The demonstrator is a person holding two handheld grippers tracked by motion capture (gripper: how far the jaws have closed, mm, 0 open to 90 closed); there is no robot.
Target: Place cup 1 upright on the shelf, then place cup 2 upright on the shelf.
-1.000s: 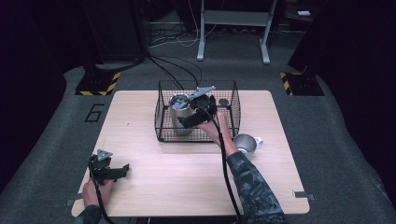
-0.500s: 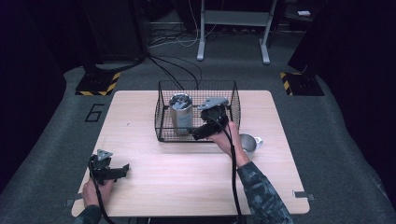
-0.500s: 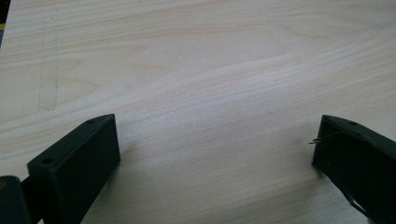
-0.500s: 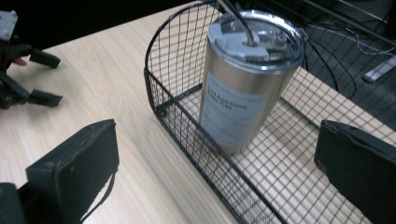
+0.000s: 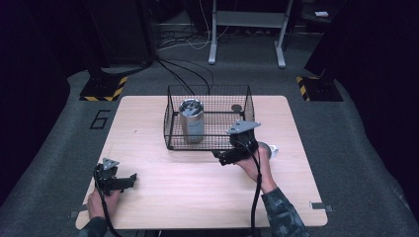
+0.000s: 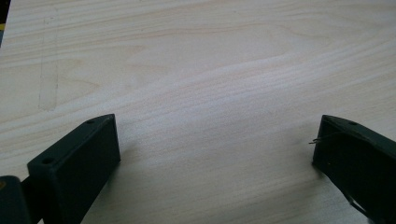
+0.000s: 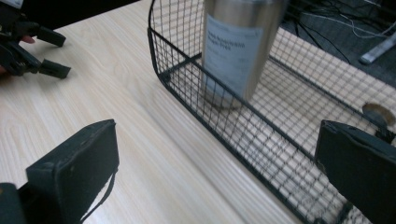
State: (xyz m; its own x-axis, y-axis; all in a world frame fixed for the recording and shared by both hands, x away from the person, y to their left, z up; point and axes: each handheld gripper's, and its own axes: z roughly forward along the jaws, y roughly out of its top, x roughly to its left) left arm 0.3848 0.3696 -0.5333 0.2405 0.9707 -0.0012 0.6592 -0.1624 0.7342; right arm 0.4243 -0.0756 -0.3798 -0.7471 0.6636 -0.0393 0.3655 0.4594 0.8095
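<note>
From the high view, a light wooden table (image 5: pixel 163 197) carries a black wire basket (image 5: pixel 173 138) toward its far middle. A steel tumbler (image 5: pixel 191 120) stands upright inside the basket, in its left half, and a small dark round thing (image 5: pixel 236 107) lies on the basket floor near the far right corner. The right gripper (image 5: pixel 221 159) is held just outside the basket's near right corner, its jaws pointing left along the near wall. A shiny metal object (image 5: pixel 269 148) lies on the table just beyond the right hand (image 5: pixel 254 163); what it is cannot be told. The left gripper (image 5: pixel 129 180) rests low at the table's near left, well apart from the basket, held by the left hand (image 5: pixel 101 203).

In the left gripper view, the two black jaws stand wide apart over bare wood grain, with nothing between them.

In the right gripper view, the jaws are likewise spread wide and empty. Between them lies the basket's (image 7: pixel 261 126) near wall and corner, with the tumbler (image 7: pixel 240 46) upright behind the mesh, a pale label on its side. The dark round thing (image 7: pixel 377 113) sits at the far right of the basket floor. The left gripper (image 7: pixel 53 52) shows at upper left, jaws parted
</note>
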